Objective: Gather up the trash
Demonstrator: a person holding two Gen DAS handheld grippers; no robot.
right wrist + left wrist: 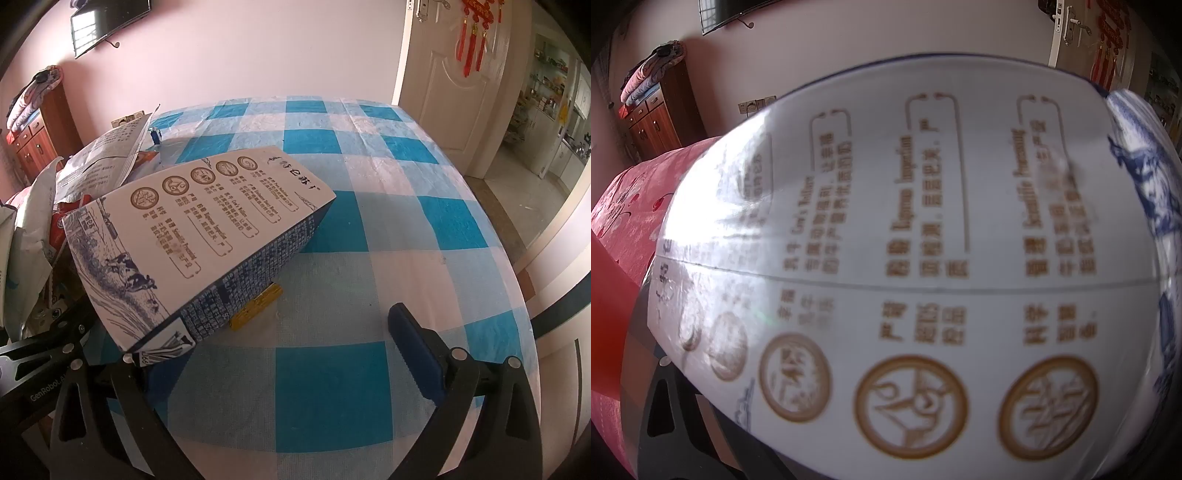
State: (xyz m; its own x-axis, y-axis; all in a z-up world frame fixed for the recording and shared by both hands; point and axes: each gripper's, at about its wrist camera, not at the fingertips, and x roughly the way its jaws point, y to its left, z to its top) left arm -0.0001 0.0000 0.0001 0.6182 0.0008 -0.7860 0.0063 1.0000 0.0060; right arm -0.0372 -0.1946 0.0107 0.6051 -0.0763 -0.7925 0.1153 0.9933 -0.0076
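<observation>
Right wrist view shows my right gripper (291, 354) spread wide and empty beside the milk carton (207, 236) tilted on the checked tablecloth (369, 229), so I judge grasping comes next, needing a leftward shift.

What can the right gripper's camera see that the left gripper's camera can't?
Only the right wrist view shows the blue-and-white checked tablecloth, a small yellow thing poking out from under the box, crumpled bags piled behind it, and the open right gripper.

Only the left wrist view shows a red cloth, and the box so close its print is blurred.

Both show the white milk box with brown round emblems, the wooden cabinet, the wall-mounted screen and the door.
</observation>
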